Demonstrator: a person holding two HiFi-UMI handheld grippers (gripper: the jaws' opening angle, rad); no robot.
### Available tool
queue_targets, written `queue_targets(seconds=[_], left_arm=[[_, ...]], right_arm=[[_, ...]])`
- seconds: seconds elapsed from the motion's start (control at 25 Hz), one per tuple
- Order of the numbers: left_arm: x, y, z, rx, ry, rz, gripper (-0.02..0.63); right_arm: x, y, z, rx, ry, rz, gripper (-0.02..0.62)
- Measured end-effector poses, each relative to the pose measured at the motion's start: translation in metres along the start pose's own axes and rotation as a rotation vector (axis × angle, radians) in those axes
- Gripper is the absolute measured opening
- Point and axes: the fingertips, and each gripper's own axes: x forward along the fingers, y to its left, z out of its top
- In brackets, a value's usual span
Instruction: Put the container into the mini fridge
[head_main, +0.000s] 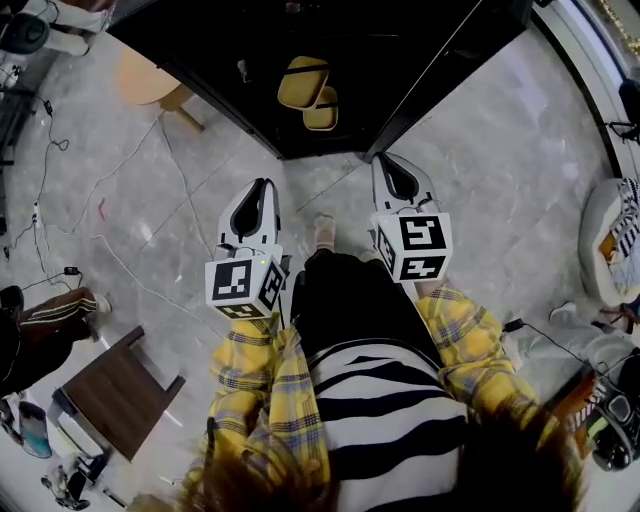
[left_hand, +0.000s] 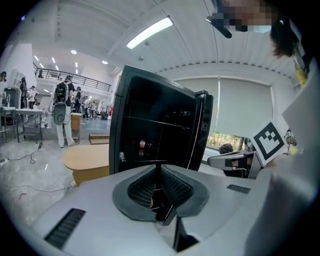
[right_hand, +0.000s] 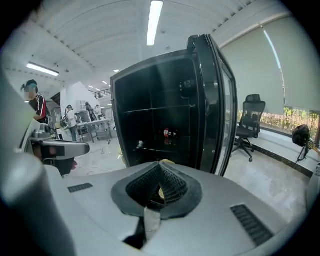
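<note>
Meanwhile, a person in yellow plaid sleeves (head_main: 250, 370) holds both grippers out side by side, elbows bent, pointing at the open mini fridge (head_main: 400, 60). The left gripper (head_main: 265, 185) has its fingers pressed together on nothing, and so does the right gripper (head_main: 385, 160). Two yellow containers (head_main: 303, 82) sit inside the fridge, apart from both grippers.

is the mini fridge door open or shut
Open: the door is swung wide to the right of the mini fridge, leaving its dark inside and shelves in plain sight.
</note>
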Motion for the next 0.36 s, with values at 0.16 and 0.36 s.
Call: queue_targets(seconds=[0.16,0.36], left_arm=[[-0.013,-0.010,0.003,0.001,0.000,0.002,0.043],[-0.020,-0.033,0.009,0.008,-0.011,-0.008,0.043]], right_arm=[[-0.015,0.001,0.002,0.006,-0.011,0.020,0.026],[-0.030,0.000,0.004,0.011,-0.024,0.040,0.026]])
